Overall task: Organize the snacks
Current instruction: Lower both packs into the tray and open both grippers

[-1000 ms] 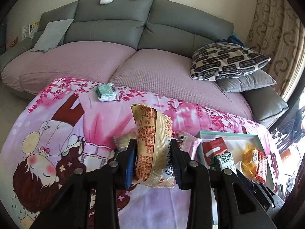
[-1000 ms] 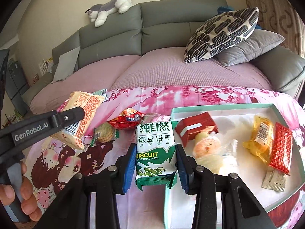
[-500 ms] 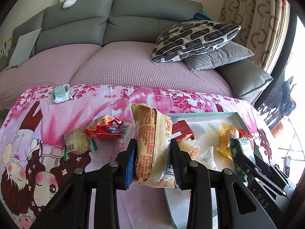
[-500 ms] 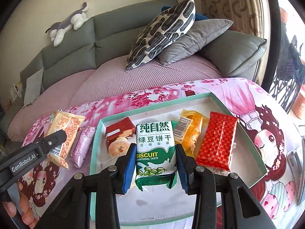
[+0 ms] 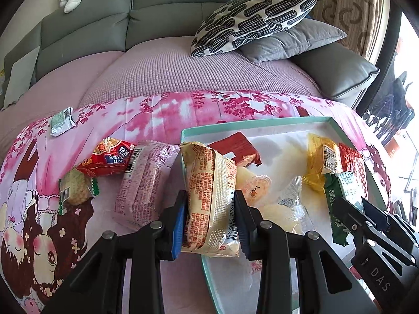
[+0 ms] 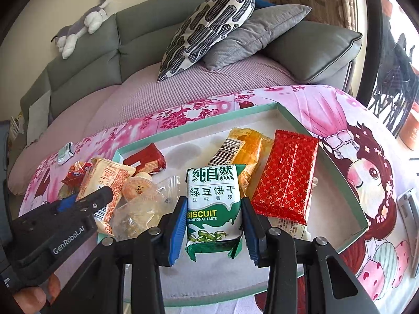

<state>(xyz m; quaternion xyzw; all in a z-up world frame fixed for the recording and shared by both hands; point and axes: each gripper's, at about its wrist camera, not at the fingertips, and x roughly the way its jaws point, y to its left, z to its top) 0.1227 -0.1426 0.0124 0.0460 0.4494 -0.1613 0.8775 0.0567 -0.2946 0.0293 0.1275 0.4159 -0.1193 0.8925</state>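
My left gripper [image 5: 209,222] is shut on a cream and orange snack packet [image 5: 209,198], held over the left rim of the teal tray [image 5: 235,127]. My right gripper [image 6: 213,225] is shut on a green and white biscuit packet [image 6: 213,198], above the tray's [image 6: 199,127] white floor. Each gripper shows in the other's view: the right one [image 5: 358,217] at the tray's right, the left one [image 6: 86,204] at its left. Inside the tray lie a red patterned packet [image 6: 285,178], a yellow packet [image 6: 248,151], a dark red packet [image 6: 146,159] and clear-wrapped sweets [image 6: 138,209].
Left of the tray on the pink cartoon cloth [image 5: 162,115] lie a pink packet [image 5: 141,183], a red packet [image 5: 107,161], a round cookie [image 5: 74,191] and a small green wrapper [image 5: 61,120]. A grey sofa [image 5: 157,18] with cushions stands behind. Fingers of a hand [image 6: 28,297] show bottom left.
Both grippers have moved to the right with their packets, from over the cloth to over the tray. The tray now fills more of each view.
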